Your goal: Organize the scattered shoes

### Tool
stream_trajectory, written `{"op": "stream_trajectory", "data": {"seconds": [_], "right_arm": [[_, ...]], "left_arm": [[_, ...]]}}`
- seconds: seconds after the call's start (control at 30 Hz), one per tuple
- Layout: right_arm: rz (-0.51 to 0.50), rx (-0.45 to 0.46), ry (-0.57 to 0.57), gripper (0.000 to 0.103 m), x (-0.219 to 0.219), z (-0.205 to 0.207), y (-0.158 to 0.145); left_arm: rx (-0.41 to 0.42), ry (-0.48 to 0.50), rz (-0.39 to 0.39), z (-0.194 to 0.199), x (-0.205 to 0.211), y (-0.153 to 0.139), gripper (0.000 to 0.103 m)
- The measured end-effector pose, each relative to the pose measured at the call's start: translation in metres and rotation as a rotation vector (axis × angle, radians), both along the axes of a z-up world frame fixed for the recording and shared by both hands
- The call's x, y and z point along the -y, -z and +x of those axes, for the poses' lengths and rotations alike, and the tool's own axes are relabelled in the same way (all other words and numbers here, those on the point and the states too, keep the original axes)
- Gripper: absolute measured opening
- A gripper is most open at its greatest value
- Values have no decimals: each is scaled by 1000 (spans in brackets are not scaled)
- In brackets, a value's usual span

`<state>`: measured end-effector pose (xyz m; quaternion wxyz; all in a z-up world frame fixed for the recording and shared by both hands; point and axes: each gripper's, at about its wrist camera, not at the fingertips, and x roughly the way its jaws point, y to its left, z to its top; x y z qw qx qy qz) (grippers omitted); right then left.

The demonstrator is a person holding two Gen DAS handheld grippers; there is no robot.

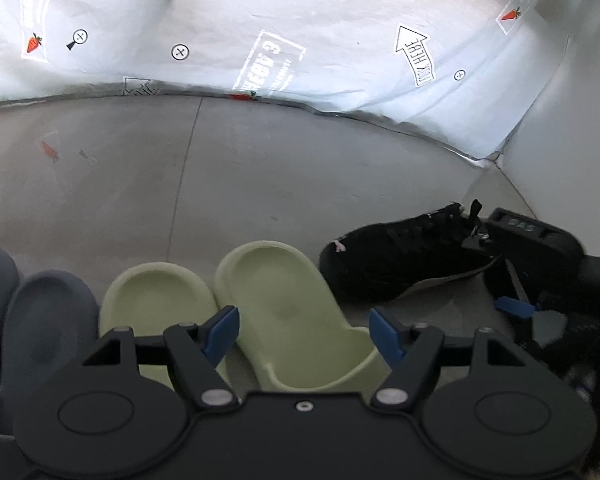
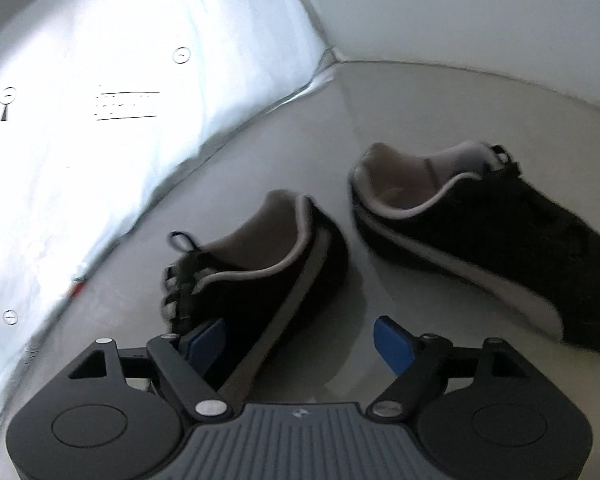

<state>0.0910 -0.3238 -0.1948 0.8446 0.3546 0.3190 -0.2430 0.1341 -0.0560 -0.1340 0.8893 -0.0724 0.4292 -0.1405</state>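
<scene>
The left tongs tilt down over the green slides, blue pads spread on either side of the nearer slide without pressing it. The right tongs (also spread, pinching nothing) angle down at the near black sneaker, one pad against its side. Beyond the sneaker, bare floor runs to the printed sheet; its mate lies apart, toward the corner.

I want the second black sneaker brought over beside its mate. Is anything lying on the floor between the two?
Nothing visible does. In the right wrist view only bare grey floor lies between the far black sneaker and the near black sneaker. The right gripper stands open, the near sneaker's side between its fingers.
</scene>
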Motion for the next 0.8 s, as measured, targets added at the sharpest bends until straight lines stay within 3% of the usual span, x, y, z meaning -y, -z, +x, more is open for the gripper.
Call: {"op": "stream_trajectory", "data": {"seconds": [0.13, 0.23, 0.33, 0.43, 0.53, 0.67, 0.8], "right_arm": [[-23, 43, -64, 90, -23, 1, -4], [-45, 8, -58, 90, -34, 24, 3], [-5, -45, -15, 91, -34, 56, 17], [-62, -102, -39, 102, -41, 82, 25], [-133, -171, -83, 103, -46, 99, 36], [-212, -115, -283, 98, -30, 101, 44], [-266, -83, -558, 97, -2, 107, 47]], "left_arm": [[-24, -15, -26, 5, -4, 4, 73], [-15, 4, -7, 4, -2, 4, 73], [-8, 22, 9, 5, -1, 4, 73], [-7, 14, 4, 9, -3, 3, 73], [4, 14, 8, 8, -5, 2, 73], [-13, 10, -1, 12, -7, 7, 73], [-16, 30, -5, 15, -2, 9, 73]]}}
